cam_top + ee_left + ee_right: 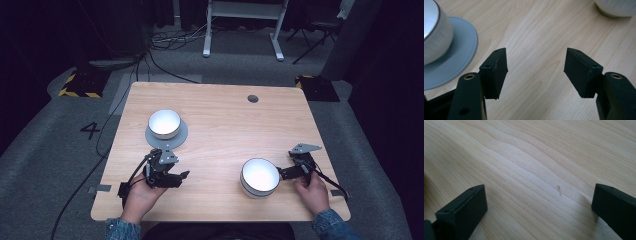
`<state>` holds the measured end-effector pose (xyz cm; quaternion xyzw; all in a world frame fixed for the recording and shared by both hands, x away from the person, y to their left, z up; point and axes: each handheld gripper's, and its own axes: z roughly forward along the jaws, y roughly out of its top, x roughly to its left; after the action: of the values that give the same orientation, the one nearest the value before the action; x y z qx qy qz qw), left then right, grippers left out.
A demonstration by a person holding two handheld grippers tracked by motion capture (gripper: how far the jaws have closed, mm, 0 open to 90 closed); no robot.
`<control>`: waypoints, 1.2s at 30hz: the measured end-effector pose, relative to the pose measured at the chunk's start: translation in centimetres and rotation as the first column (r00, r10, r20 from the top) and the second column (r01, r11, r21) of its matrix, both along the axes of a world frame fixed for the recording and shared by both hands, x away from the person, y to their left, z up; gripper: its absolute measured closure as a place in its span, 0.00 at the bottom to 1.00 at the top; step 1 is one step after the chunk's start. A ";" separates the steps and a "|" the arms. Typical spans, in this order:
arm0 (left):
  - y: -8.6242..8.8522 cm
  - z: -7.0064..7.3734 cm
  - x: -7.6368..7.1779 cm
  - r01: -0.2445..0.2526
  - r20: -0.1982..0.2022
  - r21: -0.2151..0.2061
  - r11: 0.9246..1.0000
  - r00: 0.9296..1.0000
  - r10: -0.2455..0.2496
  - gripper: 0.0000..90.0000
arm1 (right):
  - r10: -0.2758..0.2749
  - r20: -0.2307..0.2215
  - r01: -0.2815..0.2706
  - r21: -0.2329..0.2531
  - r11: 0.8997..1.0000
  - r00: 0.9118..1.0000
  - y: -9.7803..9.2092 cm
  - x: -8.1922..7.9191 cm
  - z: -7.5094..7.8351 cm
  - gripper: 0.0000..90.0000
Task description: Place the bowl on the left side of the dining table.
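Note:
A white bowl stands on a grey saucer at the left middle of the wooden table. A second white bowl sits on the bare wood near the front right. My left gripper is held low in front of the saucer, pointing right, open with nothing between its jaws. In the left gripper view the saucer and its bowl lie at the left, the other bowl at the top right. My right gripper is just right of the second bowl, open over bare wood.
A round cable hole lies near the table's far edge. Cables trail over the grey floor beyond, where a white desk frame stands. Yellow-black striped blocks sit at the far corners.

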<state>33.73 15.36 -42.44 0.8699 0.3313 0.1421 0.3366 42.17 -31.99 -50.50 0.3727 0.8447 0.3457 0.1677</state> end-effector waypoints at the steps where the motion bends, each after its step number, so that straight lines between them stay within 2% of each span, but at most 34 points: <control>1: -0.2 -0.6 0.2 0.016 -0.022 -0.008 1.000 1.000 -0.016 0.39 | 0.000 0.000 0.000 0.000 1.000 1.000 0.0 0.0 0.0 0.00; 7: -0.8 -2.0 0.4 0.030 -0.047 -0.009 0.999 0.998 -0.031 0.39 | 0.000 0.000 0.000 0.000 1.000 1.000 0.0 0.0 0.0 0.00; 9: -0.9 -2.4 0.5 0.039 -0.047 0.005 0.999 0.998 -0.038 0.39 | 0.000 0.000 0.000 0.000 1.000 1.000 0.0 0.0 0.0 0.00; 10: -1.1 -3.0 0.7 0.048 -0.063 0.013 0.999 0.997 -0.047 0.39 | 0.000 0.000 0.000 0.000 1.000 1.000 0.0 0.0 0.0 0.00; 12: -1.3 -3.5 0.8 0.049 -0.068 0.023 0.999 0.997 -0.048 0.38 | 0.000 0.000 0.000 0.000 1.000 1.000 0.0 0.0 0.0 0.00; 15: -1.4 -3.9 0.9 0.066 -0.077 0.030 0.997 0.995 -0.064 0.37 | 0.000 0.000 0.000 0.000 1.000 1.000 0.0 0.0 0.0 0.00; 20: -1.7 -4.6 1.0 0.082 -0.113 0.030 0.996 0.991 -0.078 0.36 | 0.000 0.000 0.000 0.000 1.000 1.000 0.0 0.0 0.0 0.00; 22: -1.9 -5.0 1.0 0.070 -0.148 0.044 0.997 0.987 -0.063 0.34 | 0.000 0.000 0.000 0.000 1.000 1.000 0.0 0.0 0.0 0.00; 25: -1.9 -5.5 1.3 0.087 -0.136 0.062 0.994 0.988 -0.078 0.34 | 0.000 0.000 0.000 0.000 1.000 1.000 0.0 0.0 0.0 0.00; 28: -2.1 -5.8 1.3 0.086 -0.153 0.090 0.992 0.986 -0.071 0.32 | 0.000 0.000 0.000 0.000 1.000 1.000 0.0 0.0 0.0 0.00; 29: -2.2 -6.0 1.4 0.089 -0.141 0.092 0.992 0.987 -0.075 0.32 | 0.000 0.000 0.000 0.000 1.000 1.000 0.0 0.0 0.0 0.00; 30: -2.3 -6.1 1.3 0.097 -0.166 0.080 0.992 0.983 -0.083 0.30 | 0.000 0.000 0.000 0.000 1.000 1.000 0.0 0.0 0.0 0.00; 32: -2.3 -6.1 1.3 0.092 -0.159 0.081 0.992 0.984 -0.079 0.30 | 0.000 0.000 0.000 0.000 1.000 1.000 0.0 0.0 0.0 0.00; 33: -2.4 -6.2 1.3 0.094 -0.131 0.090 0.991 0.988 -0.082 0.28 | 0.000 0.000 0.000 0.000 1.000 1.000 0.0 0.0 0.0 0.00; 35: -2.5 -6.3 1.3 0.104 -0.132 0.078 0.992 0.987 -0.093 0.24 | 0.000 0.000 0.000 0.000 1.000 1.000 0.0 0.0 0.0 0.00; 36: -2.5 -6.5 1.3 0.113 -0.114 0.075 0.991 0.988 -0.104 0.21 | 0.000 0.000 0.000 0.000 1.000 1.000 0.0 0.0 0.0 0.00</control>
<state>35.01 12.82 -48.99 0.9061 0.2955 0.0888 0.2895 42.16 -31.99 -50.50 0.3726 0.8447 0.3456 0.1678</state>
